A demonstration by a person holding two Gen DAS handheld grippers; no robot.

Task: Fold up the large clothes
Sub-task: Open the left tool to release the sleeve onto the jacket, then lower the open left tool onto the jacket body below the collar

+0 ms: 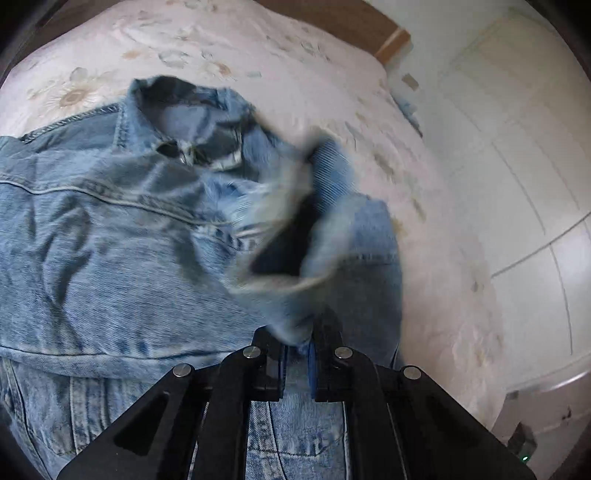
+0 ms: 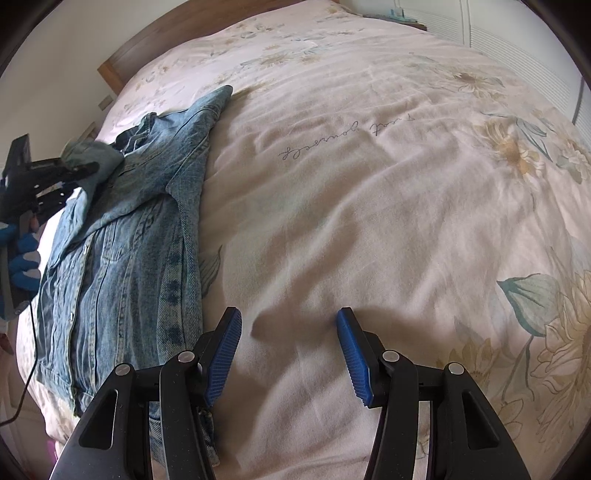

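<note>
Denim jacket (image 2: 122,236) lies spread on the bed (image 2: 369,206) with its floral cover, collar toward the headboard (image 2: 155,33). Your left tool (image 1: 297,347) is clenched on a cuff of the jacket's sleeve (image 1: 295,240), which is lifted and blurred above the jacket body. Your right tool (image 2: 288,347) hangs released, fingers (image 2: 225,343) apart over bare cover, just beside the jacket's hem. A gloved hand (image 2: 22,254) holds the left tool.

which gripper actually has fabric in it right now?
The left gripper: it is shut on the denim jacket's sleeve cuff, lifted off the bed. The right gripper is open over bare bedspread, holding nothing.
</note>
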